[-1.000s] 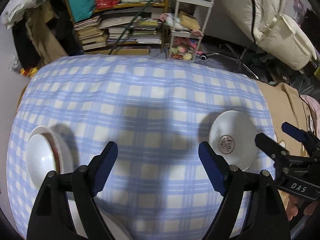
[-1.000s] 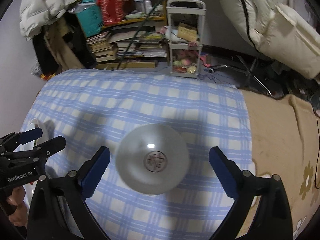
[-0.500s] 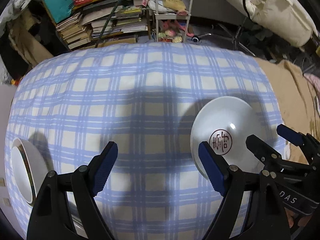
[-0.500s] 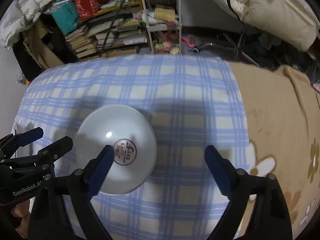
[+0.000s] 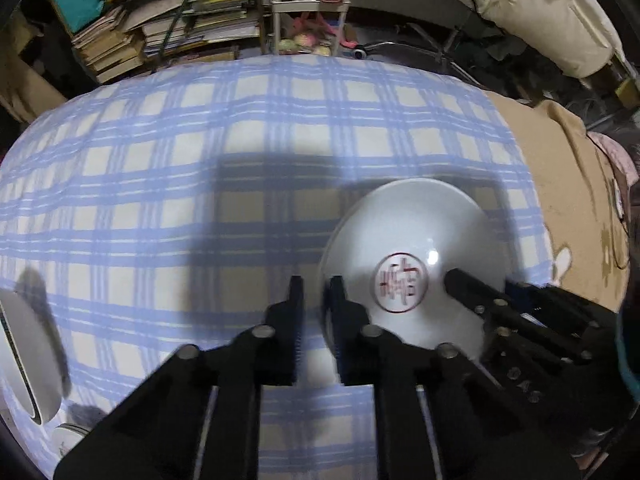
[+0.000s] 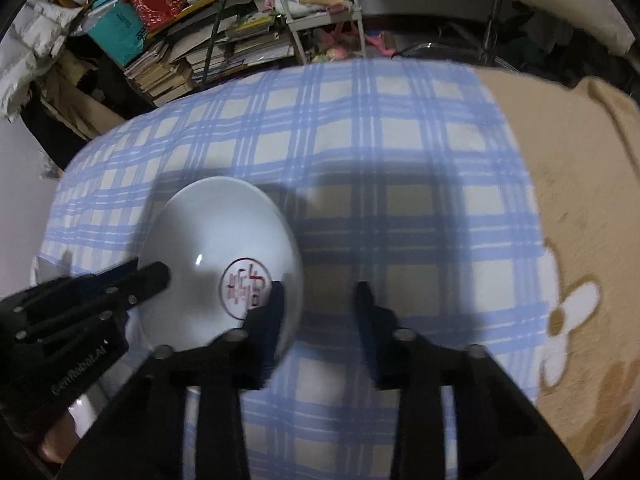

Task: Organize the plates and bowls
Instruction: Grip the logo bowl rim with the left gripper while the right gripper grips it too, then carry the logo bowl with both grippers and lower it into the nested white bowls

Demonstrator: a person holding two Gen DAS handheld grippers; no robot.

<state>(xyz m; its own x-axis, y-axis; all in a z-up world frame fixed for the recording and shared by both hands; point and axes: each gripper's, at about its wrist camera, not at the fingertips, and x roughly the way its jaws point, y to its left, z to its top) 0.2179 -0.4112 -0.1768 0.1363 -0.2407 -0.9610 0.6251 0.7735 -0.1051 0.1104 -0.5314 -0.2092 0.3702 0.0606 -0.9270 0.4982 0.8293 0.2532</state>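
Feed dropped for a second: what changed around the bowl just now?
Both grippers dropped to the bowl, jaws just closing: left gripper shut on its left rim; right gripper straddles the right rim, a gap still showing. The bowl still rests on the checked cloth.

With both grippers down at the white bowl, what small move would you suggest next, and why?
Probably finish closing the right gripper on the right rim of the white bowl: its jaws have just been closing and straddle that rim, but the outer finger stands clear. The left gripper looks pinched on the left rim.
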